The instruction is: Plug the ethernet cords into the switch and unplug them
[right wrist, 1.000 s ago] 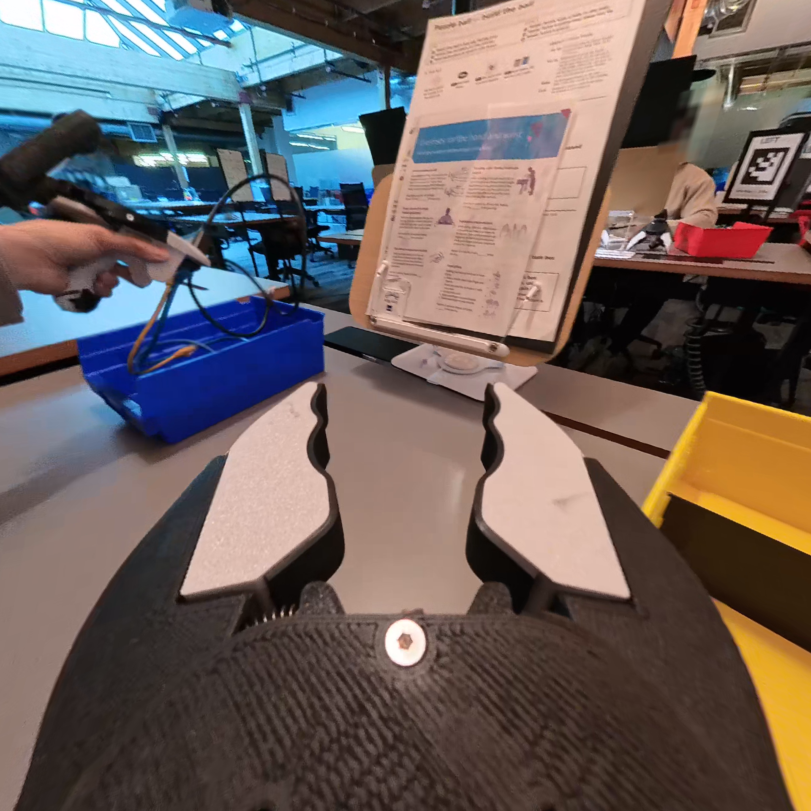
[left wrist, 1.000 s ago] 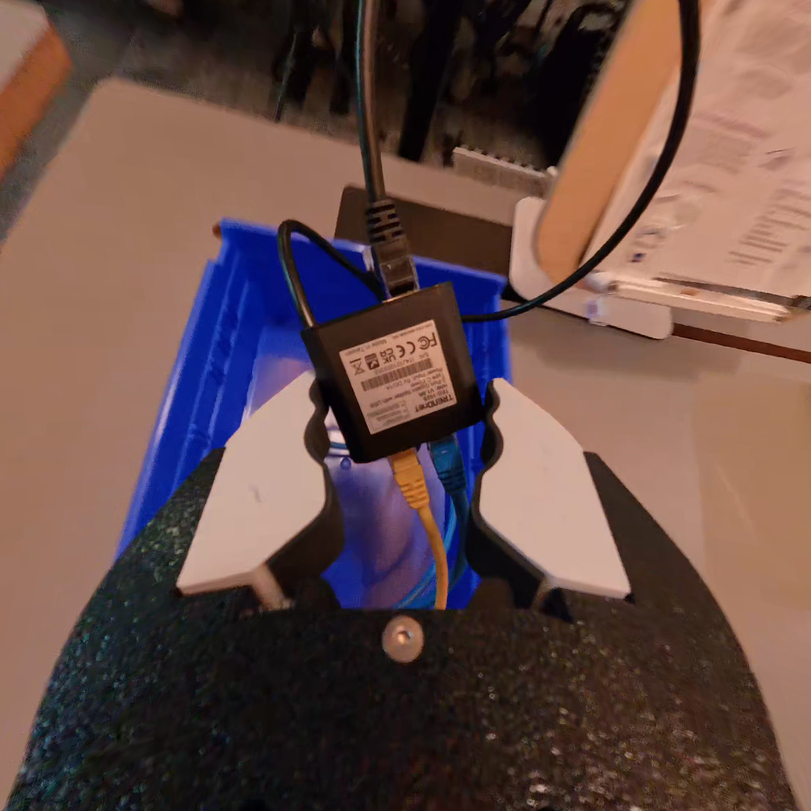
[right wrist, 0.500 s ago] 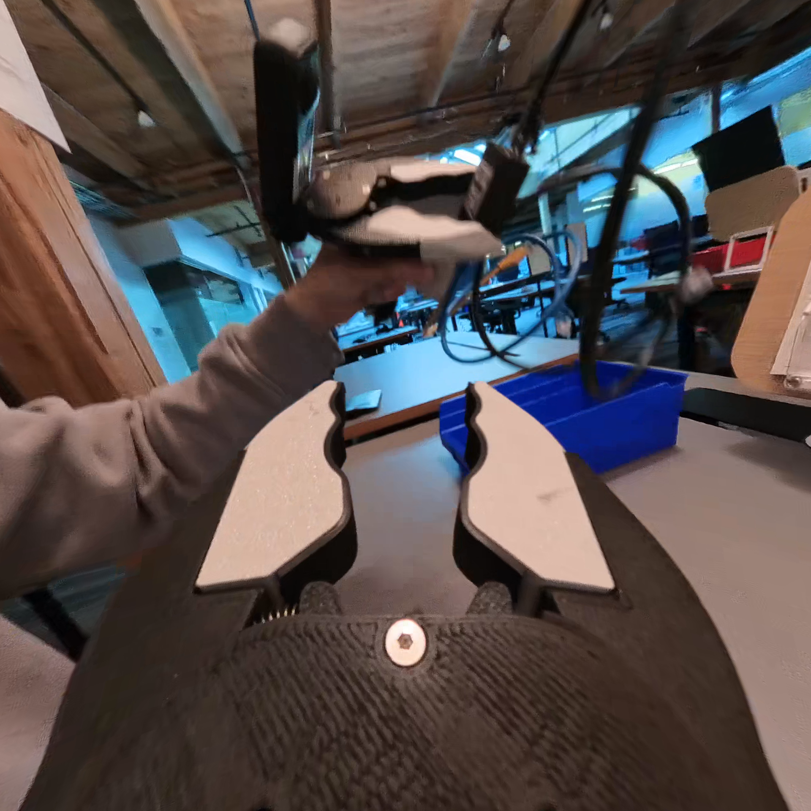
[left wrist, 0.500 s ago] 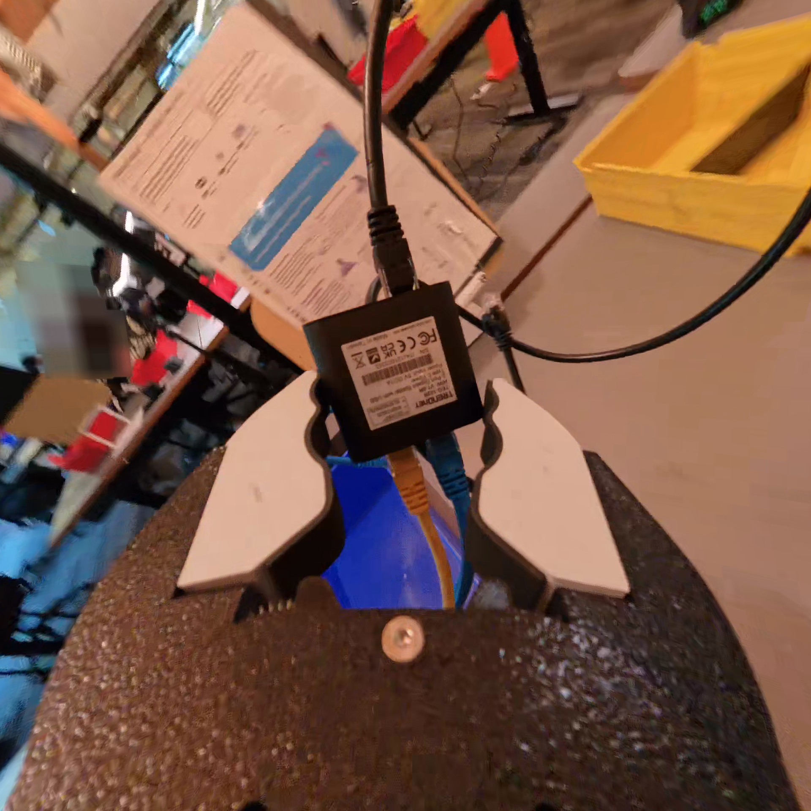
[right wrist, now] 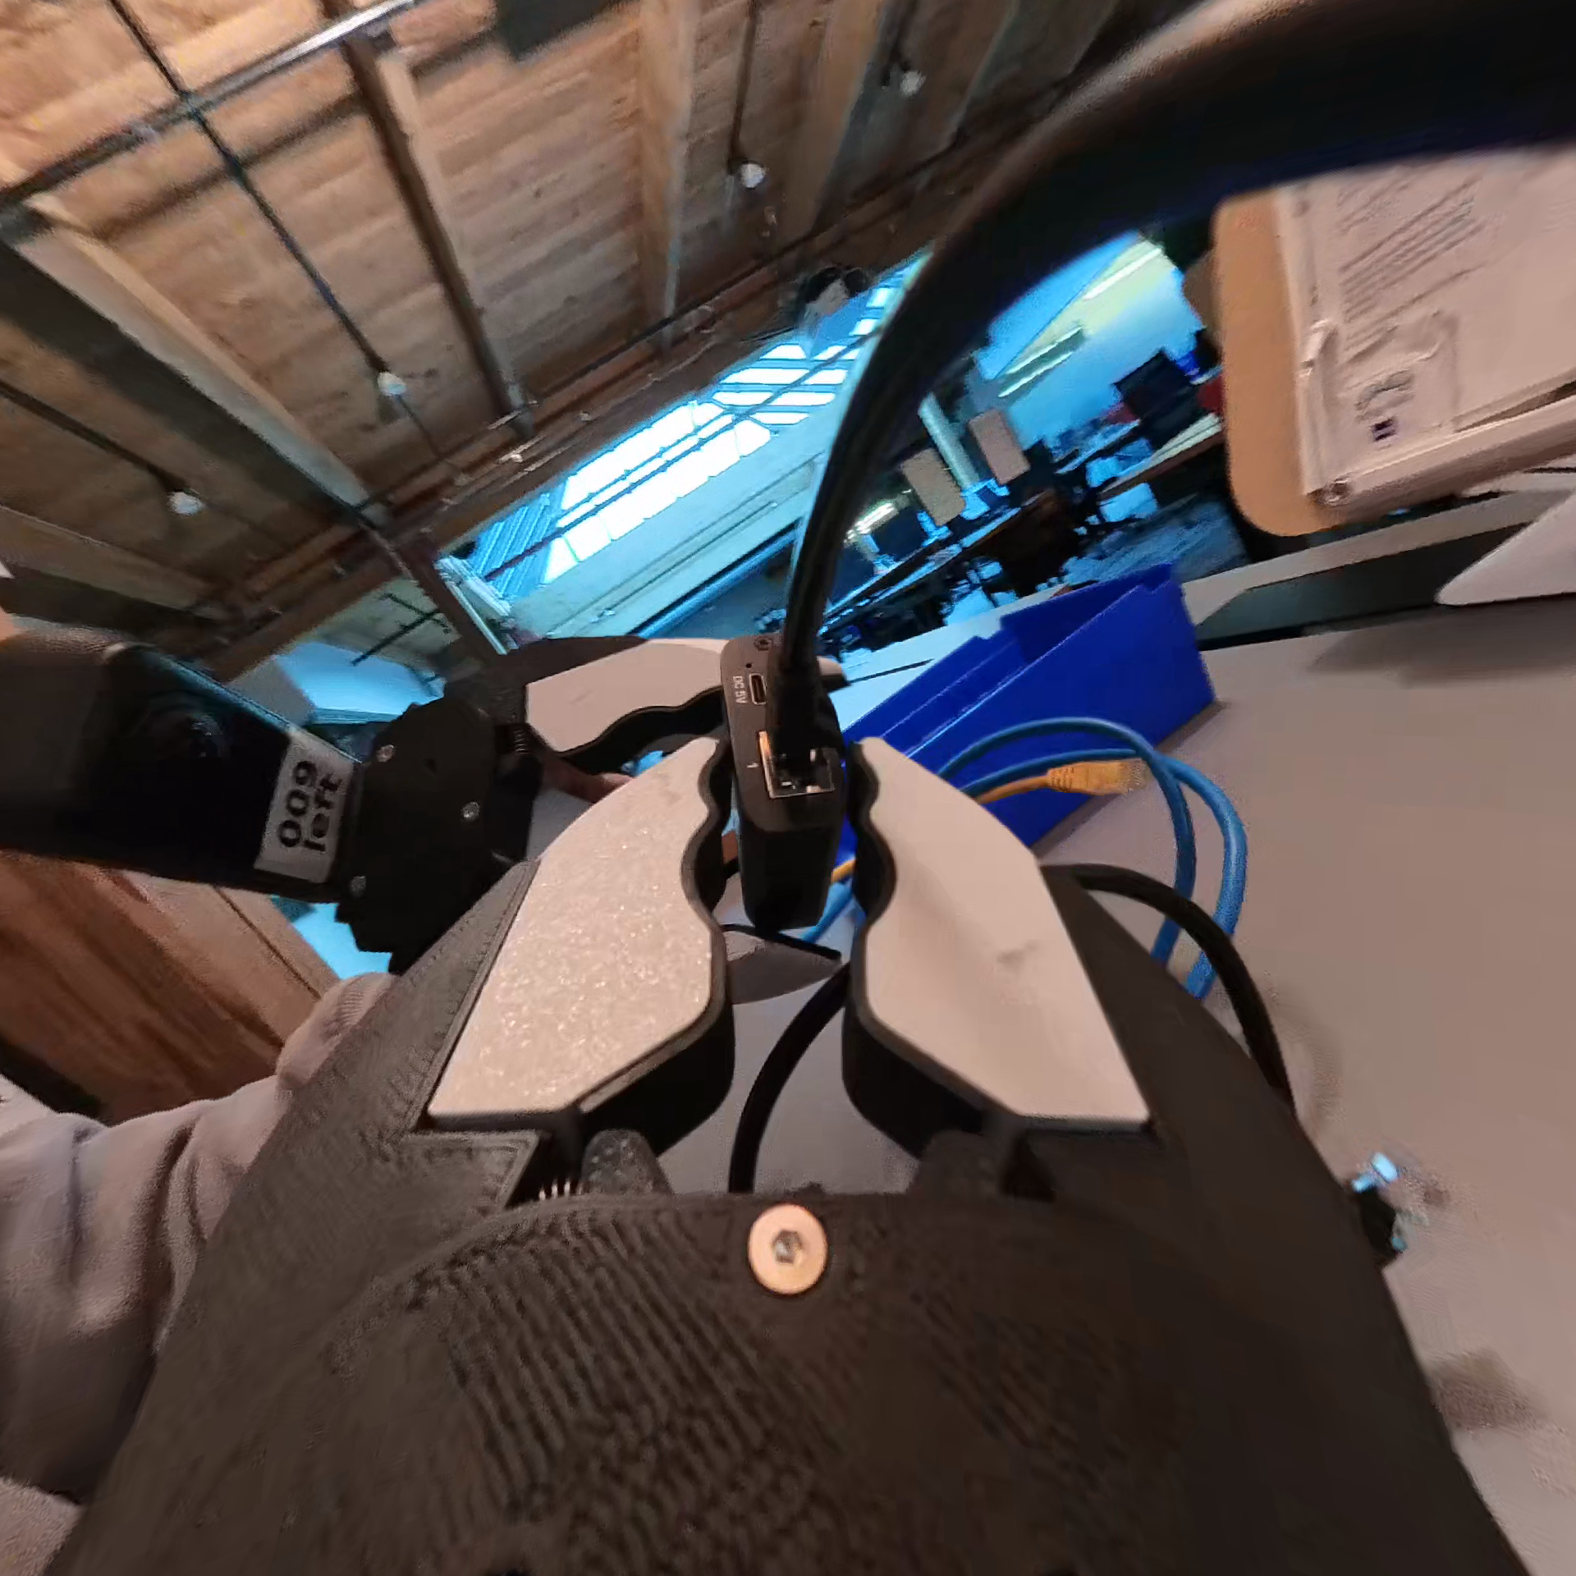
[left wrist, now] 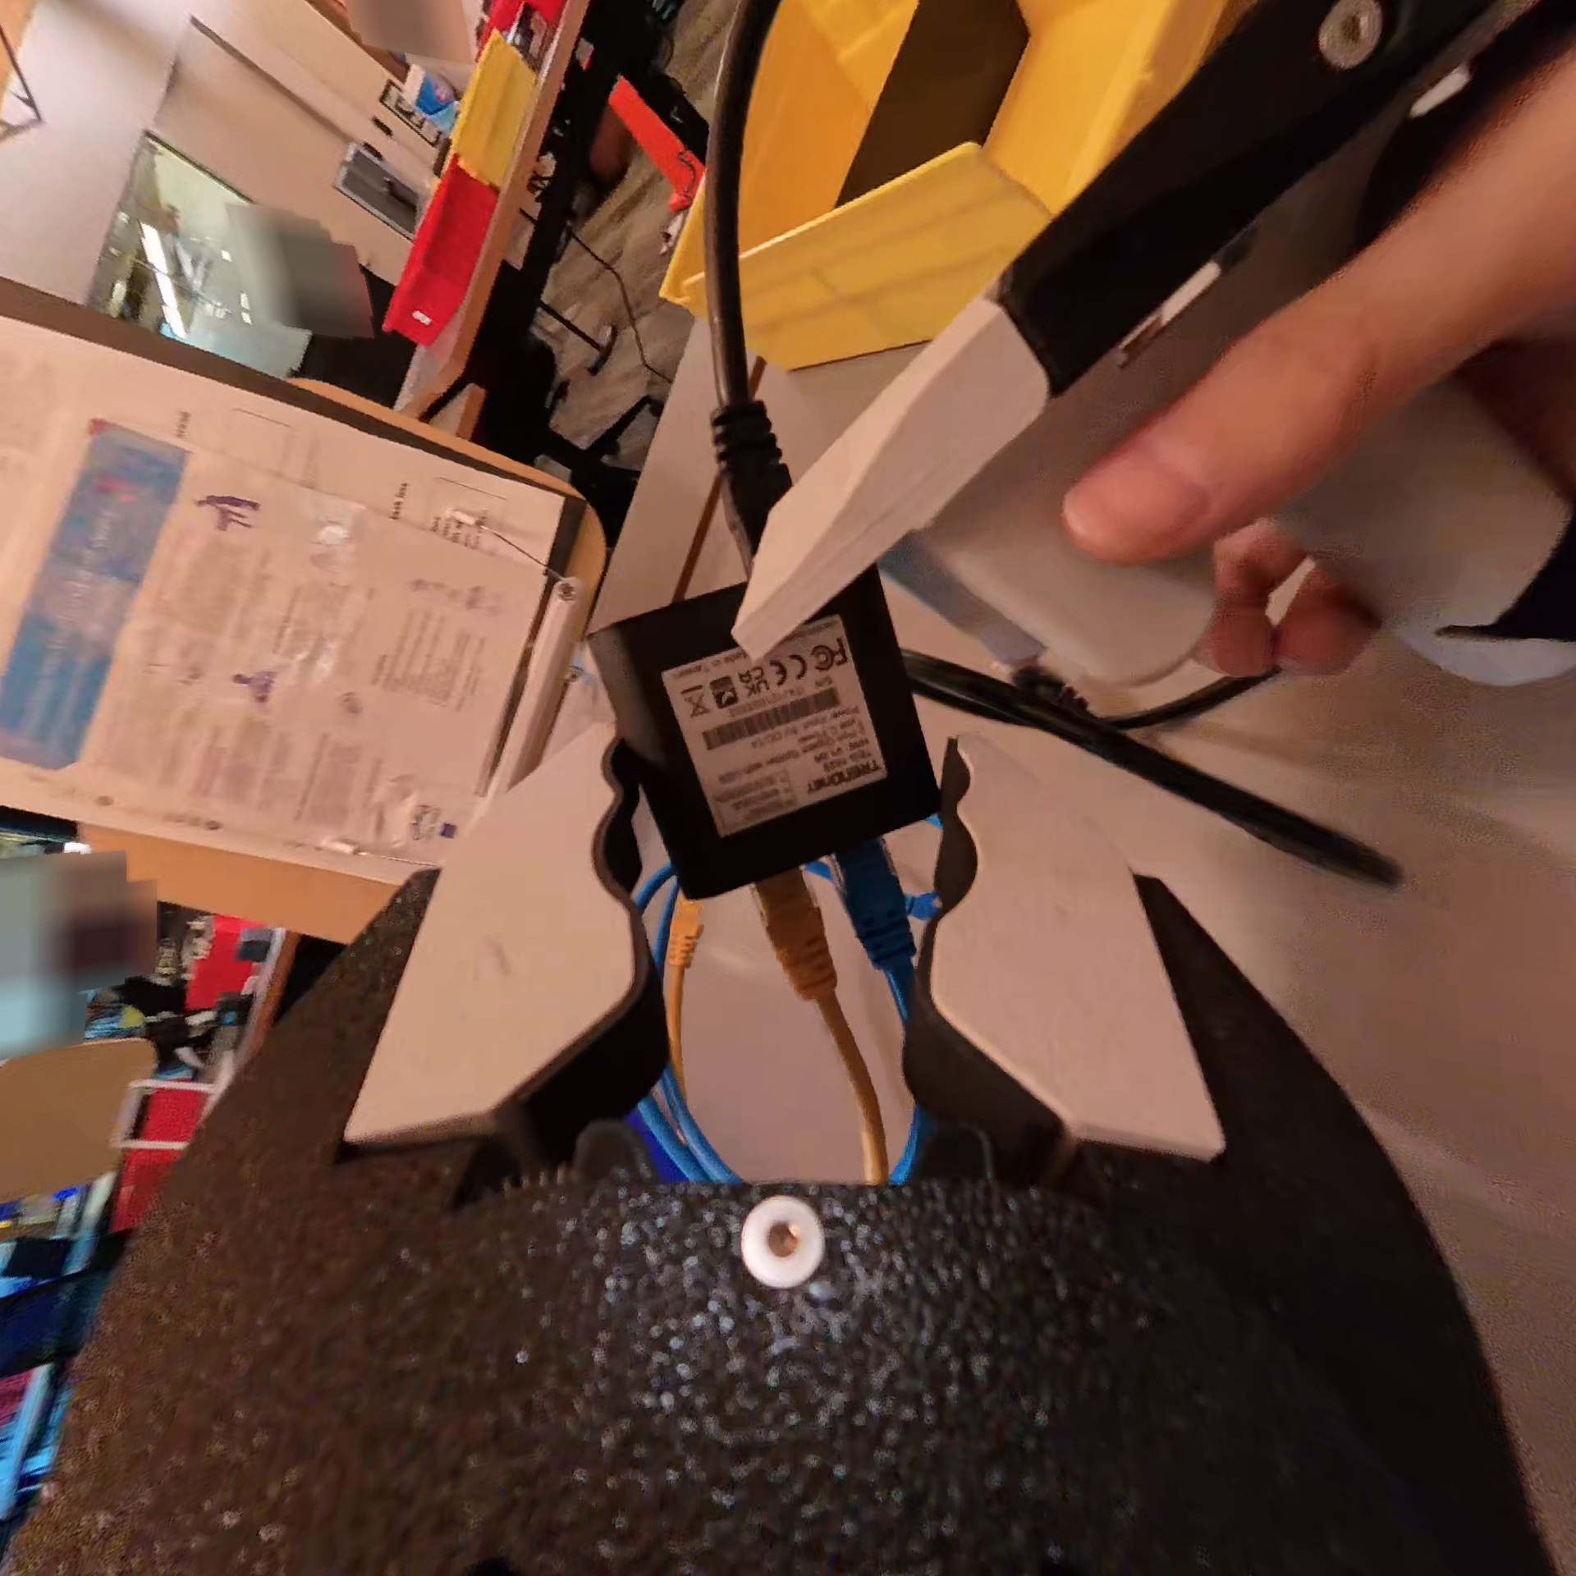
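The black switch is clamped by its sides in my left gripper, label face up. A black cord is plugged into its far end; a yellow cord and a blue cord are plugged into its near end. A second yellow plug hangs loose. My right gripper closes on the switch across its flat faces, one finger lying on the label. In the right wrist view the black cord sits above an empty port, and the left gripper holds from the far side.
A blue bin stands on the grey table behind a loose blue cord loop. A yellow bin is beyond the switch. A document stand is to the left. A hand holds the right gripper.
The left gripper lifted the switch out of the blue bin and swung it right. The right gripper turned toward it, came in and closed on the switch.
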`<move>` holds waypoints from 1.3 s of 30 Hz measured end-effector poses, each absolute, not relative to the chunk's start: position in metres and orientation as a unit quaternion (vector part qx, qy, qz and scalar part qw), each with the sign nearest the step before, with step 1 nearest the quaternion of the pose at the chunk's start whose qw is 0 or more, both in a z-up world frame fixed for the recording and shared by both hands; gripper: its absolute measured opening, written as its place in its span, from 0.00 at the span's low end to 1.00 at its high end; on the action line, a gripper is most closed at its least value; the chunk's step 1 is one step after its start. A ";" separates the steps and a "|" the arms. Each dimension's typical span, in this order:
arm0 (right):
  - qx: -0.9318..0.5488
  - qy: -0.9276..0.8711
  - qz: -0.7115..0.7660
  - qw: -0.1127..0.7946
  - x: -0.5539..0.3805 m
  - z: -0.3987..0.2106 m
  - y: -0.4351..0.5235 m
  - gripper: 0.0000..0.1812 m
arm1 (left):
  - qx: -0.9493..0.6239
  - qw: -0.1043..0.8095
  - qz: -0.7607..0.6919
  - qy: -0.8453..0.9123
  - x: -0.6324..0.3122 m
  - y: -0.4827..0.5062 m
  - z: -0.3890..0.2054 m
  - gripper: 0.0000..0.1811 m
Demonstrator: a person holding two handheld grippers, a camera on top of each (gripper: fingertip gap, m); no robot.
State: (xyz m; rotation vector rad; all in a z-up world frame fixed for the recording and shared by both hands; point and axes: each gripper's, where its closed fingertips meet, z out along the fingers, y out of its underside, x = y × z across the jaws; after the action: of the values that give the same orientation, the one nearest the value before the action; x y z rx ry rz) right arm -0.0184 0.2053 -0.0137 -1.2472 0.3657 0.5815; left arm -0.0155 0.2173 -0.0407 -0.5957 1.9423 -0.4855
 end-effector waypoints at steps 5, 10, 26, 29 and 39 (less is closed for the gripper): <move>-0.564 0.182 0.285 0.753 -0.014 -0.020 0.207 0.13 | -0.255 0.481 -0.254 0.800 -0.013 0.216 -0.048 0.37; -0.448 0.318 0.382 0.744 0.015 -0.026 0.197 0.13 | -0.279 0.575 -0.293 0.711 -0.014 0.223 -0.030 0.44; -0.364 0.438 0.434 0.698 0.046 -0.054 0.187 0.13 | -0.393 0.531 -0.318 0.680 -0.032 0.183 -0.052 0.41; -0.365 0.430 0.449 0.693 0.034 -0.048 0.192 0.13 | -0.402 0.559 -0.297 0.662 -0.016 0.201 -0.060 0.41; -0.331 0.442 0.489 0.675 0.031 -0.049 0.195 0.13 | -0.327 0.579 -0.396 0.633 -0.002 0.204 -0.057 0.30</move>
State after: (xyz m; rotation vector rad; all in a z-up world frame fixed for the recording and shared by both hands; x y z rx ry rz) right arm 0.0311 0.1950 -0.0495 -0.7437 0.9944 1.1002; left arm -0.0021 0.2039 -0.0570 -0.7642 1.4810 -0.9257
